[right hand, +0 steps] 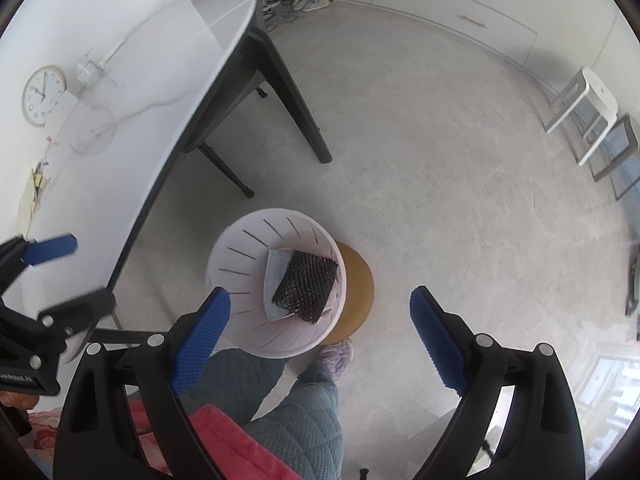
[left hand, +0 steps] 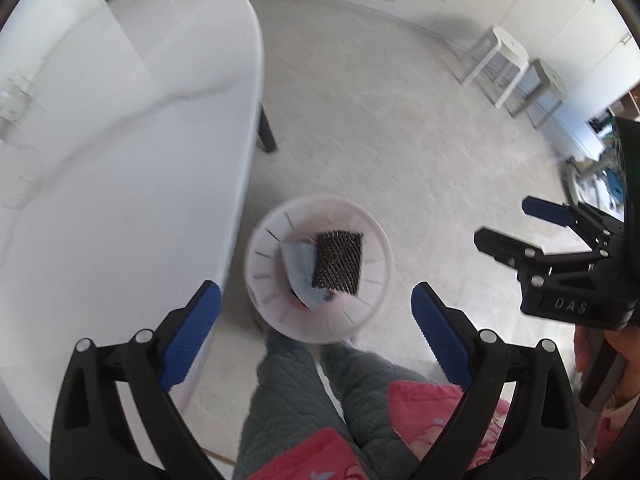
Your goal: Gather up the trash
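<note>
A white slotted waste bin (left hand: 264, 276) stands on the floor beside the white table (left hand: 120, 128). In it lie a black mesh piece (left hand: 338, 262) and a light blue sheet (left hand: 298, 266). The bin (right hand: 240, 276), mesh (right hand: 308, 284) and blue sheet (right hand: 276, 272) also show in the right wrist view. My left gripper (left hand: 316, 320) is open and empty, high above the bin. My right gripper (right hand: 320, 320) is open and empty, also above the bin. The right gripper (left hand: 512, 226) shows at the right of the left wrist view; the left gripper (right hand: 68, 276) shows at the left of the right wrist view.
The table (right hand: 100, 92) carries a clock (right hand: 43, 95), a clear glass (right hand: 93, 138) and small papers (right hand: 35, 188). A round wooden stool (right hand: 356, 292) stands behind the bin. White stools (left hand: 508, 64) stand by the cabinets. The person's legs (left hand: 304, 392) are below.
</note>
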Demonstrator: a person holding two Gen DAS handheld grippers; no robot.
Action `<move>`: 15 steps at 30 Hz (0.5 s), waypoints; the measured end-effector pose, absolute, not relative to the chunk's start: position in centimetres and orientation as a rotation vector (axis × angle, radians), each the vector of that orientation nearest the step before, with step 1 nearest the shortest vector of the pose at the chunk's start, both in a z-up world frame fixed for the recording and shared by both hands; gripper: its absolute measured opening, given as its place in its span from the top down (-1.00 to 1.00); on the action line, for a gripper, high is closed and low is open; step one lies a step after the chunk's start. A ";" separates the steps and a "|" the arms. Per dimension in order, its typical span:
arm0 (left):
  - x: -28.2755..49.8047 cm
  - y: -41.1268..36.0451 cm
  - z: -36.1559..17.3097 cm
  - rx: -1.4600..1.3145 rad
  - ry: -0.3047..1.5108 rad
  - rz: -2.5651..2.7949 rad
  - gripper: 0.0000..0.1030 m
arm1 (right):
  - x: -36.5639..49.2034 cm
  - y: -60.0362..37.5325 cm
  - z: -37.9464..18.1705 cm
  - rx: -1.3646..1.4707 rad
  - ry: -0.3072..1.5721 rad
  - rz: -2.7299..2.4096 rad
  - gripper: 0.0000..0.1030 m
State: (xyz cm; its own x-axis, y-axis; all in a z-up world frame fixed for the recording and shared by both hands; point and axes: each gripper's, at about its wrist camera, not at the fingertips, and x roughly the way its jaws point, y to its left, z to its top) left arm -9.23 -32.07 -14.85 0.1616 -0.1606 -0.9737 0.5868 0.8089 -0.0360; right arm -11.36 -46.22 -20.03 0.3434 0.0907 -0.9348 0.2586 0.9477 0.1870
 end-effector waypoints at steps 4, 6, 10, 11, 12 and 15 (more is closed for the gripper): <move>-8.7 -30.5 -12.0 0.362 1.218 -0.479 -0.81 | -10.3 -44.9 -18.3 0.266 1.202 -0.086 -0.86; -8.4 -29.6 -10.3 0.331 1.172 -0.429 -0.85 | -9.3 -43.8 -16.9 0.227 1.194 -0.067 -0.89; -7.7 -26.9 -7.4 0.273 1.108 -0.344 -0.85 | -7.1 -40.5 -13.7 0.117 1.143 -0.012 -0.95; -7.4 -25.8 -6.6 0.250 1.091 -0.319 -0.85 | -6.6 -39.8 -13.0 0.096 1.131 -0.001 -0.95; -7.1 -25.2 -6.0 0.235 1.081 -0.302 -0.85 | -5.9 -38.7 -12.0 0.069 1.109 0.017 -0.95; -6.0 -22.3 -4.1 0.185 1.048 -0.243 -0.85 | -4.5 -35.7 -9.6 0.026 1.056 0.062 -0.95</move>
